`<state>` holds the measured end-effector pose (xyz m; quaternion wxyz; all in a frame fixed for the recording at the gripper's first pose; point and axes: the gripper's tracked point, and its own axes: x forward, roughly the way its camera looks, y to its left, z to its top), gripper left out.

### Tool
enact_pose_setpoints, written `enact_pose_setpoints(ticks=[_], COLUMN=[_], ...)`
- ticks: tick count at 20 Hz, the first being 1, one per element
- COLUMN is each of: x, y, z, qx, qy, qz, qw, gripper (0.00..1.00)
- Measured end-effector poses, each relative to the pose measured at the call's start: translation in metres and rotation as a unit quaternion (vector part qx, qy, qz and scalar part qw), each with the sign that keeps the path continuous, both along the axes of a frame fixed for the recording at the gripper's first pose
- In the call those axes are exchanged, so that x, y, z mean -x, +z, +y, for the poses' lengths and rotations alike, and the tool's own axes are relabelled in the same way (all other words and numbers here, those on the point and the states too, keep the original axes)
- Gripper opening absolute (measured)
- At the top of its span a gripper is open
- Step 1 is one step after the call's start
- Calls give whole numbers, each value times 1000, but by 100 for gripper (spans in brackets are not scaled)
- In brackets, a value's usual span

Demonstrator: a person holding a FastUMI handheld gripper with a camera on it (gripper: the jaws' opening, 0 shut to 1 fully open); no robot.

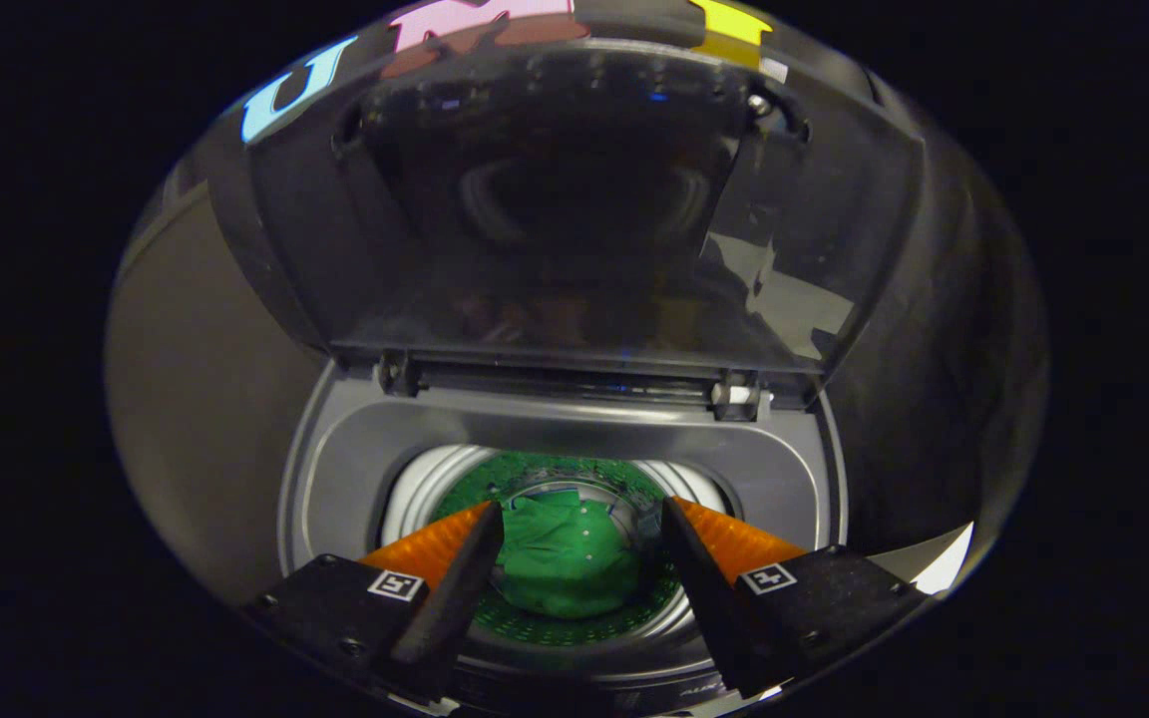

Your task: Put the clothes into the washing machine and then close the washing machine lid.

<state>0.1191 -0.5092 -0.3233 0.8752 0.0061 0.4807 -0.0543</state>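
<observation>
A top-loading washing machine (355,469) with a grey rim stands below me, its dark see-through lid (574,199) raised upright behind the opening. A green garment (565,563) with small white buttons lies down in the drum (425,484), on the green drum floor. My gripper (579,519) hovers over the opening, open, its fingers spread to either side of the garment. Nothing is between the fingers; the garment lies well below them.
The lid hinges (734,394) sit along the back of the opening. A pale wall (195,399) is to the left of the machine, dark cloth to the right.
</observation>
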Motion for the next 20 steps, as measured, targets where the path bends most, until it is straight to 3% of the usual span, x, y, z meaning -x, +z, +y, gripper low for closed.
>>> enact_pose_setpoints(ticks=[5,8,11,14,16,18,20], x=[-11,-64,-142,-175,-163,-165,-175], y=[71,142,203,208,217,253,273], z=[7,12,4,-5,-2,26,29], qx=[-35,-59,-30,-31,-37,-56,5], qy=[-11,-10,0,-40,-52,-18,27], qz=[-30,-144,-239,-226,-223,-278,-319], qw=[999,988,971,973,973,959,947], gripper=[99,99,98,96,96,97,98])
